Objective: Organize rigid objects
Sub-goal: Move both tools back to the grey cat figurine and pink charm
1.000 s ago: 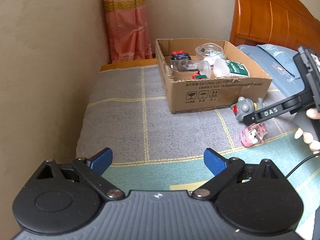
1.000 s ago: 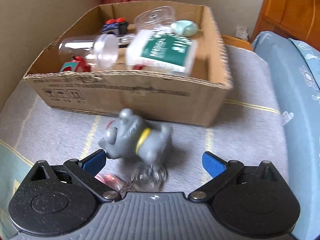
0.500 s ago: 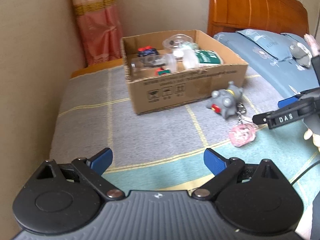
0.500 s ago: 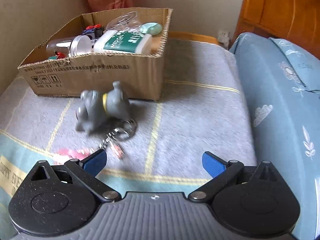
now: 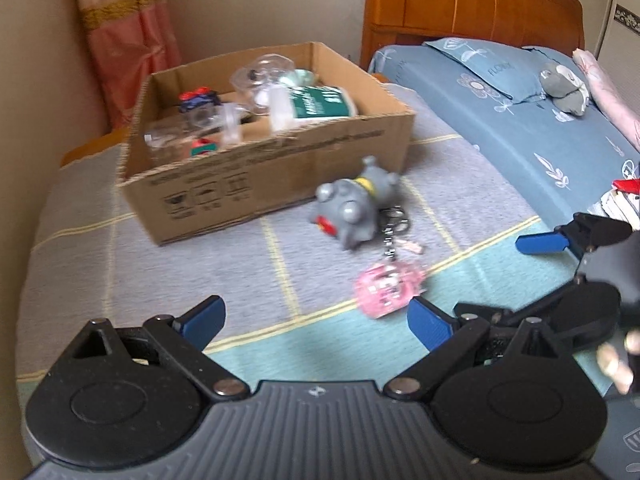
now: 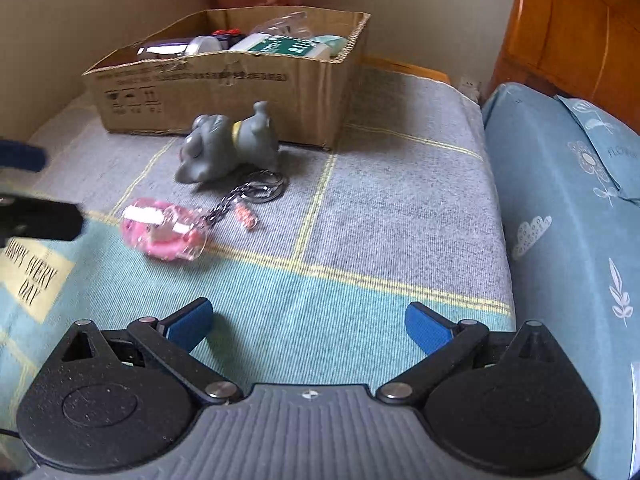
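Note:
A grey toy figure [image 5: 356,208] [image 6: 228,146] lies on the bed blanket just in front of a cardboard box [image 5: 256,184] [image 6: 224,92]. A chain joins it to a pink transparent charm [image 5: 390,290] [image 6: 164,232] lying nearer to me. The box holds a green-labelled white container [image 5: 316,104] [image 6: 286,46], clear plastic jars and small toys. My left gripper [image 5: 316,320] is open and empty, with the charm just beyond its right finger. My right gripper [image 6: 308,322] is open and empty, back from the toys. It also shows at the right edge of the left wrist view [image 5: 544,244].
A beige wall runs along the left side of the bed. A blue floral pillow [image 5: 492,72] and quilt [image 6: 568,208] lie to the right, before a wooden headboard [image 5: 472,4]. A pink curtain [image 5: 128,36] hangs behind the box. A grey plush [image 5: 564,88] rests on the quilt.
The right gripper let go of the grey toy and drew back from it; toy and charm now lie on the blanket. The left gripper swung right and closer, toward the charm.

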A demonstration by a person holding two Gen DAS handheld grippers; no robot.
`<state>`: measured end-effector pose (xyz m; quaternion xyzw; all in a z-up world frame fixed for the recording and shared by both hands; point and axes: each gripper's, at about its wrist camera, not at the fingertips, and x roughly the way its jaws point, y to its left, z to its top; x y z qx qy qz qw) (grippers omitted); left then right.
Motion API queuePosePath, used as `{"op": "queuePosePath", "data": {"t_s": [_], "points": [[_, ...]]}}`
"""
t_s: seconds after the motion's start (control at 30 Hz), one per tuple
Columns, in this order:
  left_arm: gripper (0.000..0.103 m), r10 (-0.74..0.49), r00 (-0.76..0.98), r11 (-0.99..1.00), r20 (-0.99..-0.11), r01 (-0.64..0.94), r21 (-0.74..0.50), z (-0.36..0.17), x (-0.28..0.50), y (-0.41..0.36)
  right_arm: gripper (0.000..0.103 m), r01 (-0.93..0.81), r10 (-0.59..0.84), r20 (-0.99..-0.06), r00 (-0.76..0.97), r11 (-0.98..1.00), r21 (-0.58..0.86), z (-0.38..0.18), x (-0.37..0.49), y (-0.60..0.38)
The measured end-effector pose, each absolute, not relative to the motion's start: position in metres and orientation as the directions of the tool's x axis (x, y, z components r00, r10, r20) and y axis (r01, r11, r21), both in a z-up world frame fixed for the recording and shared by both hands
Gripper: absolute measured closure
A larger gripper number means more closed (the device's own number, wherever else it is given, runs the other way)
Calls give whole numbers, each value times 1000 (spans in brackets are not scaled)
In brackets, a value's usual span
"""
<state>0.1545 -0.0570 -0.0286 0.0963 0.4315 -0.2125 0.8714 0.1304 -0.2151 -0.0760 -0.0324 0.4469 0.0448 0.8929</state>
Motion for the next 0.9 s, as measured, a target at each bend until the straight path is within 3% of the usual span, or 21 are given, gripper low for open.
{"op": "queuePosePath", "data": {"t_s": [0.43, 0.8, 0.9], "points": [[6, -262, 531, 893, -806, 449, 5, -61, 177, -117, 0, -170, 98, -751, 653, 985, -20, -78, 106, -223], [6, -206, 558, 914, -804, 404, 46, -75, 176, -88, 0, -169, 97, -752, 652, 985, -20, -78, 105, -224], [11, -215, 570, 911, -793, 410, 48, -74, 173, -84, 0, -172, 99, -749, 655, 985, -21, -78, 105, -224]]}}
